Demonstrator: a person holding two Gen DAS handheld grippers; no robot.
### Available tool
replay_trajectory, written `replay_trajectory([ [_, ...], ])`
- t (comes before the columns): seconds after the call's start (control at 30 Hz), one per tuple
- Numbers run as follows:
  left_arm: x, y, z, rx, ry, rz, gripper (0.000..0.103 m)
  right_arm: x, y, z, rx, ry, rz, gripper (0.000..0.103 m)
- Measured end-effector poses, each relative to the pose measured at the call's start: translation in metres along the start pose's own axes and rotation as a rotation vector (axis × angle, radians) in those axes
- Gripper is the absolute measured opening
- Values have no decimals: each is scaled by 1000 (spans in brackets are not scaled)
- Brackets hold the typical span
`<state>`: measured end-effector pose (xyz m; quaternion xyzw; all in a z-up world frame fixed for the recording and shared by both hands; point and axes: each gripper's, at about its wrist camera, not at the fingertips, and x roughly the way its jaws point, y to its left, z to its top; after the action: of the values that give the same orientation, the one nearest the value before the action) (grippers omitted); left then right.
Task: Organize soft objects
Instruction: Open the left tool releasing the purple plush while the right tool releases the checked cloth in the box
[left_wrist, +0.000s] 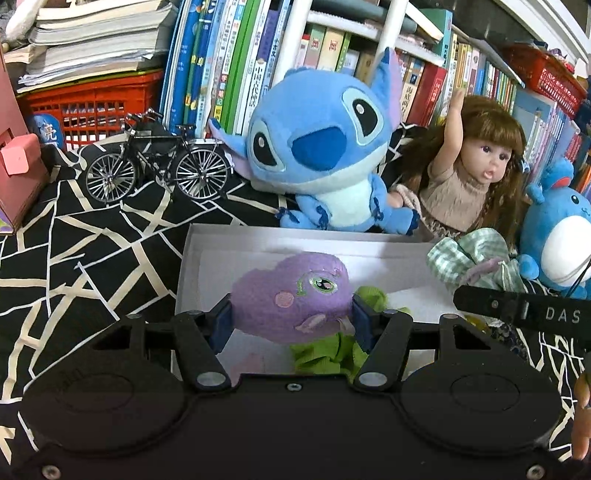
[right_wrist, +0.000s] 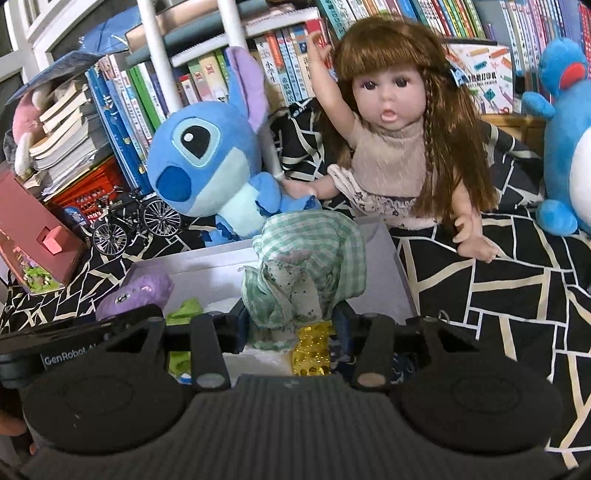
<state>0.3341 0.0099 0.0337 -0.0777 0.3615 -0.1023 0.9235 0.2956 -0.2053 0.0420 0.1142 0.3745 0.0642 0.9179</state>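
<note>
Left gripper (left_wrist: 291, 319) clamps purple plush (left_wrist: 291, 295), right gripper (right_wrist: 290, 325) clamps checked cloth (right_wrist: 314, 258), both inside white box (left_wrist: 192, 236) walls.

Ahead of the left gripper (left_wrist: 290, 325), the purple plush (left_wrist: 291, 291) it clamps hides most of the green cloth (left_wrist: 325, 354) beneath it. To that gripper's far right, the round blue plush (left_wrist: 554, 236) is cut by the picture's edge. In front of the right gripper (right_wrist: 291, 328), the checked cloth toy (right_wrist: 310, 266) covers the white box's (right_wrist: 391, 258) far wall, and a gold sequined item (right_wrist: 310, 350) below it is too covered to identify.
</note>
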Motion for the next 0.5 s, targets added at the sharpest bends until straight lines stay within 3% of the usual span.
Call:
replay_trajectory([
  [0.5,14,-4,-5,16,31,0,61,20,-13,-1,79,33,10,55],
])
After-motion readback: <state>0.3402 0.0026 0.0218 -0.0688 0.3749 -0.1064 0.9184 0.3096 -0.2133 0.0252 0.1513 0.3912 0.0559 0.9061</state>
